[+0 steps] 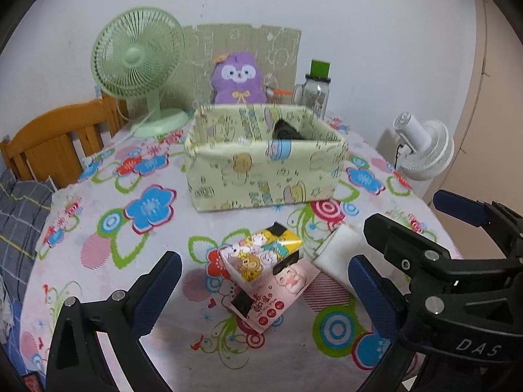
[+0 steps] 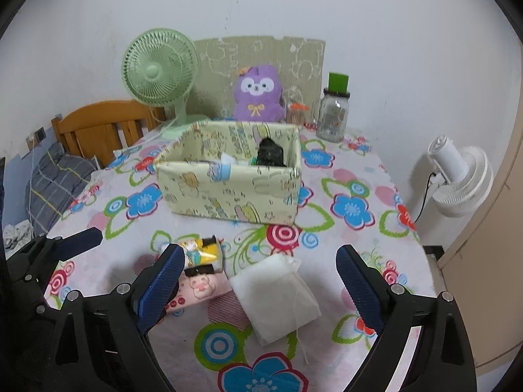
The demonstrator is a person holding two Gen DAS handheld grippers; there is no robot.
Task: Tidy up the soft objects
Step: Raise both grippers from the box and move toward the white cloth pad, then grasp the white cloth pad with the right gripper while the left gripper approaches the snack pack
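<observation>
A yellow tissue pack (image 1: 261, 254) lies on top of a pink tissue pack (image 1: 278, 294) on the flowered tablecloth. A white cloth pouch (image 2: 278, 297) with a drawstring lies just right of them. My left gripper (image 1: 264, 290) is open, low over the two packs. My right gripper (image 2: 258, 281) is open, with the pouch between its fingers and the packs (image 2: 199, 261) by its left finger. The pale yellow patterned box (image 1: 261, 166) stands behind, holding a black soft item (image 2: 269, 155) and something white.
A green desk fan (image 1: 140, 65), a purple plush toy (image 1: 237, 78), a glass jar with a green lid (image 1: 315, 91) and a cardboard sheet stand at the table's back. A white fan (image 2: 461, 176) is off the right edge. A wooden chair (image 1: 55, 137) is at left.
</observation>
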